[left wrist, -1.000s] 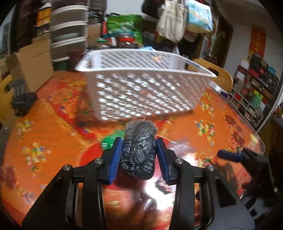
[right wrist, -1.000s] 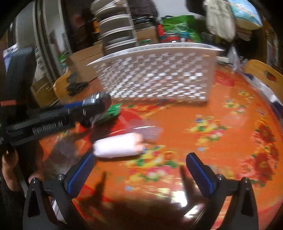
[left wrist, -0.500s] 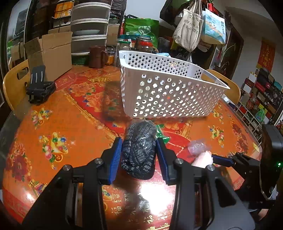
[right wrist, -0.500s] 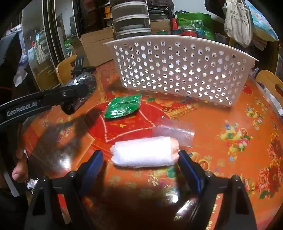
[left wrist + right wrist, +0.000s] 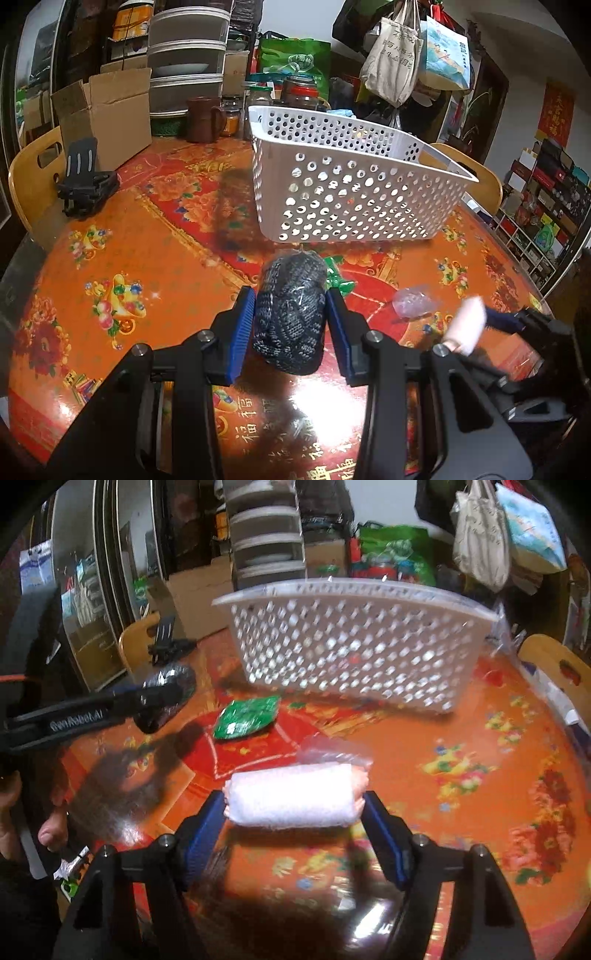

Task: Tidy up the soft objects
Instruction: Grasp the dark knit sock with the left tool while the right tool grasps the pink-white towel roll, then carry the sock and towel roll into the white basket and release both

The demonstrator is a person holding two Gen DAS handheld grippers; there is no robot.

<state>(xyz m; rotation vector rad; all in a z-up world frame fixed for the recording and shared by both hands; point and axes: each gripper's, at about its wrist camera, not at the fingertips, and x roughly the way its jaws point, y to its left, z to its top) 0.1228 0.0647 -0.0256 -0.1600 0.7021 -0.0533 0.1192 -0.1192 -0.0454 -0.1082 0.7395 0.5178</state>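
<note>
Left tongs (image 5: 290, 317) gripped a dark knitted roll (image 5: 290, 310) wrapped in clear film, held above the orange surface (image 5: 147, 258). Right tongs (image 5: 293, 825) clamped a white towel roll (image 5: 291, 797) by its two ends, also off the surface. A green packet (image 5: 247, 718) and a clear bag (image 5: 332, 749) lay between them and the white perforated basket (image 5: 351, 184) beyond.
</note>
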